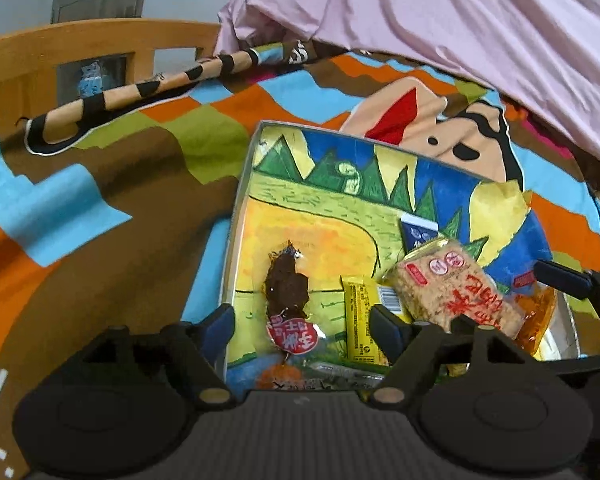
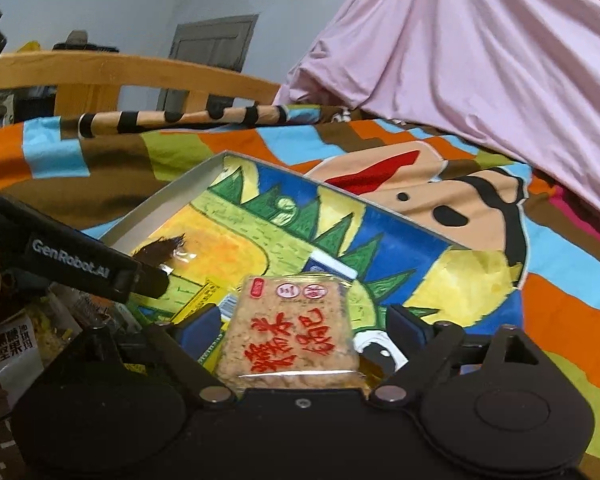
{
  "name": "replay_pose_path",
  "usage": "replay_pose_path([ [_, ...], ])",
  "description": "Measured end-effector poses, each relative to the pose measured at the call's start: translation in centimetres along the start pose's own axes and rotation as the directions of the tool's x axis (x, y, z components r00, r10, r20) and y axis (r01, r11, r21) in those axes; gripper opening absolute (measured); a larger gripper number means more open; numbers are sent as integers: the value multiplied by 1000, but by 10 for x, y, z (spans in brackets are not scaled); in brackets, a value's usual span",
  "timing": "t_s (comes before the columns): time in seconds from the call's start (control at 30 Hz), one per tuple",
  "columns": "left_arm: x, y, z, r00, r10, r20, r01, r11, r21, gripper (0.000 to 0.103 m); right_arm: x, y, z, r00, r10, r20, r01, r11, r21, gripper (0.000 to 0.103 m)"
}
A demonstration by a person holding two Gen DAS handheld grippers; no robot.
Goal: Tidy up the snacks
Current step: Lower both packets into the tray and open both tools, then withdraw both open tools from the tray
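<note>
A shallow box with a painted landscape bottom (image 1: pixel 260 200) (image 2: pixel 172 196) lies on the bed. In it lie a dark jerky pack with a red label (image 1: pixel 288 292), a yellow bar (image 1: pixel 360 320) and a small blue pack (image 1: pixel 418 232). My left gripper (image 1: pixel 304 320) is open and empty over the box's near edge, around the jerky pack. My right gripper (image 2: pixel 304 332) stands open with a beige rice-cake pack with red lettering (image 2: pixel 296 328) (image 1: pixel 448 288) between its fingers, over the box; whether the fingers touch it I cannot tell.
The bed has a colourful cartoon sheet (image 1: pixel 100 208), a pink blanket (image 1: pixel 460 32) at the back right and a wooden footboard (image 1: pixel 80 48). More snack packs (image 2: pixel 24 344) lie at the left of the right wrist view, under the left gripper's arm (image 2: pixel 72 264).
</note>
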State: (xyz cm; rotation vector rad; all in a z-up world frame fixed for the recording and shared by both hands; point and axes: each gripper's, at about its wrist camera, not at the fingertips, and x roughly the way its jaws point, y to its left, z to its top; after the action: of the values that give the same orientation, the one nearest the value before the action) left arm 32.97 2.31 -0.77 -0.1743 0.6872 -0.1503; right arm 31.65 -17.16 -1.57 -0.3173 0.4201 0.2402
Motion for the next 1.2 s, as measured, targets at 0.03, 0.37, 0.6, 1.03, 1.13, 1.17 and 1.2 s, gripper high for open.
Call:
replay_pose_path([
  [0.03,-4,0,0,1000,-6,5,6,1000,-8,83,-4,-2,0,1000,-4,7,4,1000,12,97],
  [0.37,-51,-8,3,991,25,134,-28,999,22,103,-55,-17,2,993,-16,114,4,994,109,102],
  [0.6,-81,-12,-5,986,43,160,-48,999,24,103,-90,-19,3,986,-31,165,10,992,124,102],
  [1.03,-125,-31,-48,994,22,102,-32,994,101,103,-157,-32,-20,981,-89,172,55,980,190,102],
  [1.13,-135,-35,-58,995,18,97,-29,993,115,103,-171,-34,-28,983,-100,157,67,977,204,102],
  [1.17,-139,-36,-63,995,17,95,-28,993,116,103,-175,-35,-32,983,-103,150,71,976,206,102],
  [1.2,-142,-36,-67,995,18,94,-28,993,115,103,-179,-34,-35,984,-105,144,74,975,207,102],
])
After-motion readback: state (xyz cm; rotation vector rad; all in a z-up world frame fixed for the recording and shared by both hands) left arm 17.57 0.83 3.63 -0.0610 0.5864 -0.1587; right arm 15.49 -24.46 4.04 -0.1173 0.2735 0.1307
